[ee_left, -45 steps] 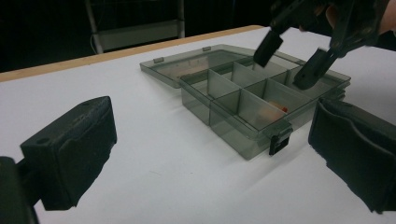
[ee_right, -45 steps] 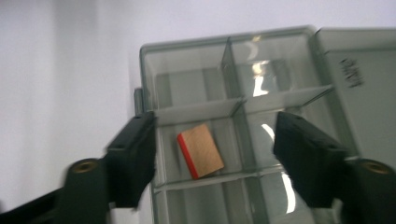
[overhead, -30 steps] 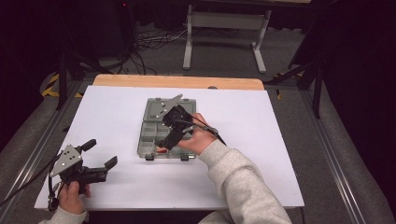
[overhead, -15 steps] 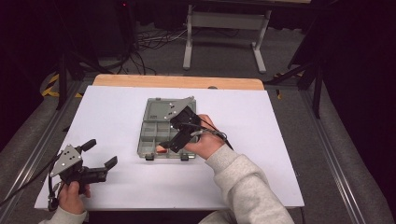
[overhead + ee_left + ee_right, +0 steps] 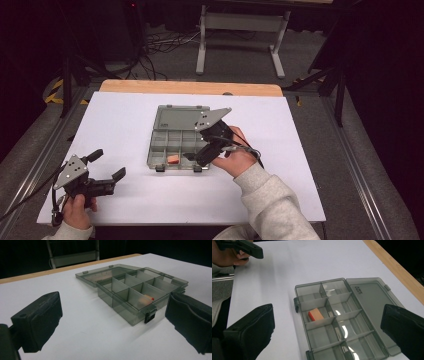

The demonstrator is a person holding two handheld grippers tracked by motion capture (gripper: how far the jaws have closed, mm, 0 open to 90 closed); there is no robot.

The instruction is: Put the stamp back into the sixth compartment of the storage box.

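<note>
White covering spreads over the wooden table (image 5: 125, 125), with dark floor, cables and a grey metal stand behind it. Near the middle lies the smoky translucent plastic compartment box (image 5: 172, 145), its hinged lid (image 5: 182, 117) folded flat on the far side and its grid of small cells exposed. One small orange rectangular block (image 5: 315, 314) already rests in a cell in the row along the latch edge, next to a latch; in the high view it shows as an orange spot (image 5: 173, 159) at the near edge of the box. Every other cell I can see looks bare. The right gripper (image 5: 202, 152) hovers over the near right corner of the box, its two black jaws spread wide with nothing between them, which the right gripper view confirms. The left gripper (image 5: 102, 167) sits well apart near the table's front left corner, jaws likewise wide and holding nothing, pointed toward the box. Judging from this, the placing of the block appears done and the hand is free above it. What looks left is swinging the lid over and snapping the two dark latches (image 5: 150, 314), since the box stands fully open; no other loose pieces are visible on the table to add.
</note>
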